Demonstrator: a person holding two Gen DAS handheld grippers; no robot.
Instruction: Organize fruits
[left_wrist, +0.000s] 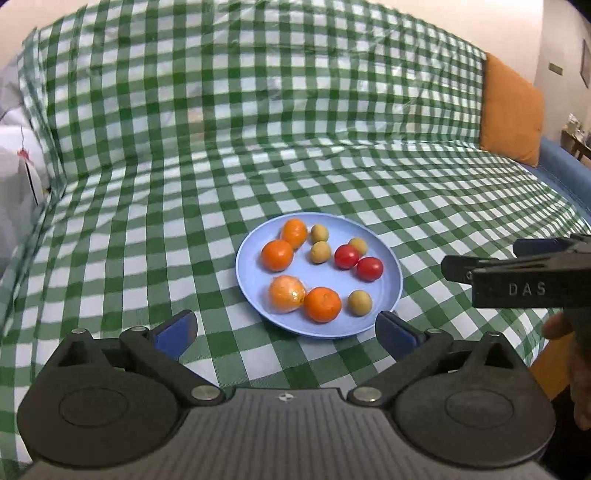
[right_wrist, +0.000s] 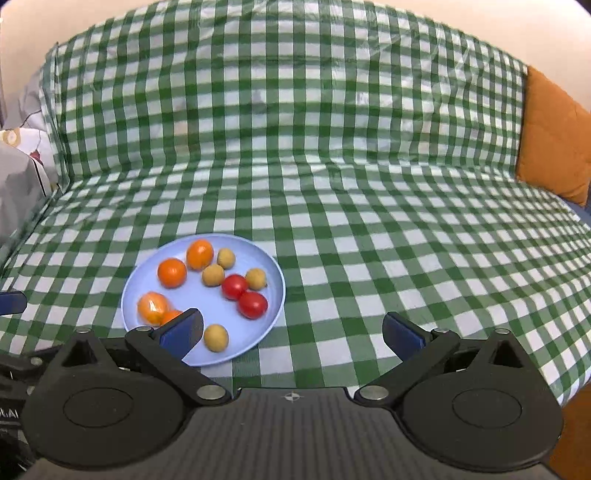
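Blue plate (left_wrist: 391, 295) edges between left hand-held gripper (left_wrist: 286, 328) spread wide, empty; right hand-held gripper (right_wrist: 291, 332) likewise.

Support: sofa seat draped in a green-and-white checked cloth (left_wrist: 155, 206), which runs up over the backrest. Directly on the cloth: one light-blue round plate (left_wrist: 255, 295), near the front edge. Orange cushion (left_wrist: 511, 114) stands at the cloth's right end.
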